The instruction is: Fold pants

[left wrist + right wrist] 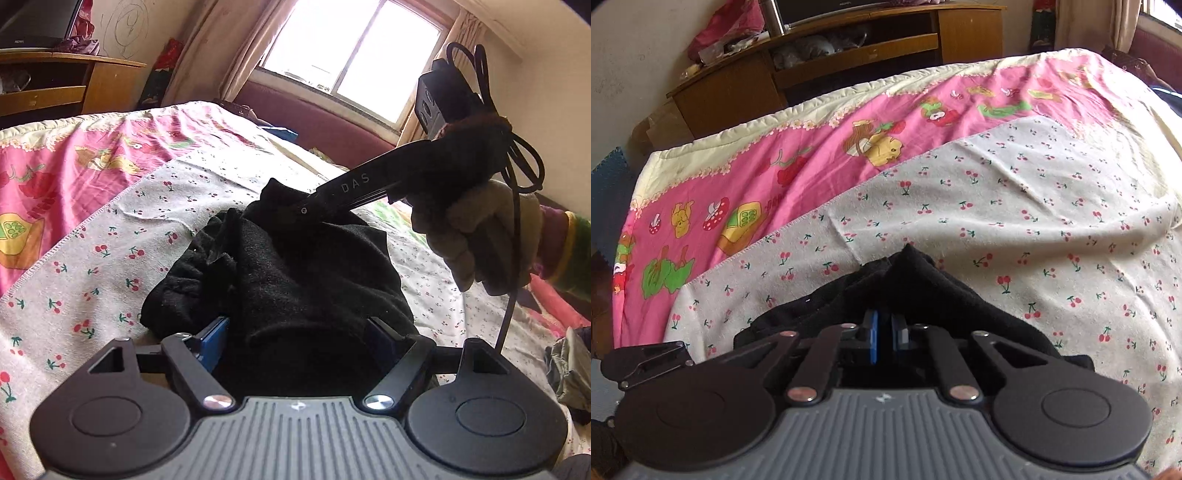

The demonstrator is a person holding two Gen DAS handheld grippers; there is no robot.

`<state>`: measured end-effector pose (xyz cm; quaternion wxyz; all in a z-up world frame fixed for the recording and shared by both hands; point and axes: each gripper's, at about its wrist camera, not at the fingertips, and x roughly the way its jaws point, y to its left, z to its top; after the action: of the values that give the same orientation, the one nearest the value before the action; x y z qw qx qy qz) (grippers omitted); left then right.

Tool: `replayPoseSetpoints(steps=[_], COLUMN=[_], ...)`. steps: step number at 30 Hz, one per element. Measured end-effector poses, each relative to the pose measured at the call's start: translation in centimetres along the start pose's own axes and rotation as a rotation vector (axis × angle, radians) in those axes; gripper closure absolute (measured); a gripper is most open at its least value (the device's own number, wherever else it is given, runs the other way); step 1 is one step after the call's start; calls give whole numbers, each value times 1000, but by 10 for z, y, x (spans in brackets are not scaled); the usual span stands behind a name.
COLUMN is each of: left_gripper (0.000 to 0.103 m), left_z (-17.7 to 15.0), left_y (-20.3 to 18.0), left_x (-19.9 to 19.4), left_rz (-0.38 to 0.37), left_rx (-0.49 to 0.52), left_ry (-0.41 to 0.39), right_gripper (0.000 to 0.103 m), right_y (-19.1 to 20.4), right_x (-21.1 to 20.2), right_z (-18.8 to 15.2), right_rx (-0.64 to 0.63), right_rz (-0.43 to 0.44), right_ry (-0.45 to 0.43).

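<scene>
Black pants (295,266) lie bunched in a heap on a cherry-print sheet (110,236). My left gripper (295,332) is open wide at the heap's near edge. Fabric fills the gap between its blue pads (212,343), and I see no squeeze. My right gripper (291,212) reaches in from the upper right, held by a gloved hand (469,236). Its tips are shut on an upper fold of the pants. In the right wrist view, the right gripper (884,321) has its blue pads (873,332) nearly together. A peak of the pants (960,291) rises just past them.
The sheet (1034,221) lies over a pink cartoon quilt (775,166) on a bed. A wooden cabinet (849,55) stands beyond the bed's far edge. A bright window (351,48) is behind, and a grey-green garment (569,369) lies at the right edge.
</scene>
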<state>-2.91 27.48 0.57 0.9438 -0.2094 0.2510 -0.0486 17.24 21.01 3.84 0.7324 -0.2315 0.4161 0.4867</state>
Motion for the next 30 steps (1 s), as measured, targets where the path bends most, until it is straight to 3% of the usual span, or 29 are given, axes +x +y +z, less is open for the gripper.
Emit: replayPoseSetpoints(steps=[2, 4, 7, 9, 11, 16, 20, 22, 24, 26, 30], left_gripper=[19, 33, 40, 45, 47, 50, 45, 38, 32, 27, 20], left_z=[6, 10, 13, 9, 9, 14, 10, 8, 8, 7, 4], left_y=[-5, -11, -5, 4, 7, 6, 11, 10, 8, 6, -1], left_x=[-4, -6, 3, 12, 9, -2, 2, 2, 2, 4, 13], left_rz=[3, 23, 44, 61, 59, 44, 22, 35, 34, 31, 48], left_rx=[40, 87, 72, 54, 44, 52, -38, -38, -60, -83, -55], left_ry=[-16, -36, -30, 7, 13, -15, -8, -10, -16, -28, -28], right_gripper=[98, 98, 98, 98, 98, 98, 93, 89, 79, 62, 62], right_y=[-1, -17, -39, -47, -49, -56, -43, -39, -40, -42, -35], right_x=[-9, -14, -13, 8, 24, 0, -8, -10, -17, -20, -3], right_z=[0, 6, 4, -6, -14, -15, -13, -13, -13, -12, -4], right_rx=[-16, 65, 202, 273, 295, 352, 262, 222, 204, 191, 68], right_rz=[-22, -20, -3, 7, -5, 54, 0, -9, -9, -12, 8], right_ry=[-29, -61, -119, -106, -98, -167, -165, -162, -188, -201, -93])
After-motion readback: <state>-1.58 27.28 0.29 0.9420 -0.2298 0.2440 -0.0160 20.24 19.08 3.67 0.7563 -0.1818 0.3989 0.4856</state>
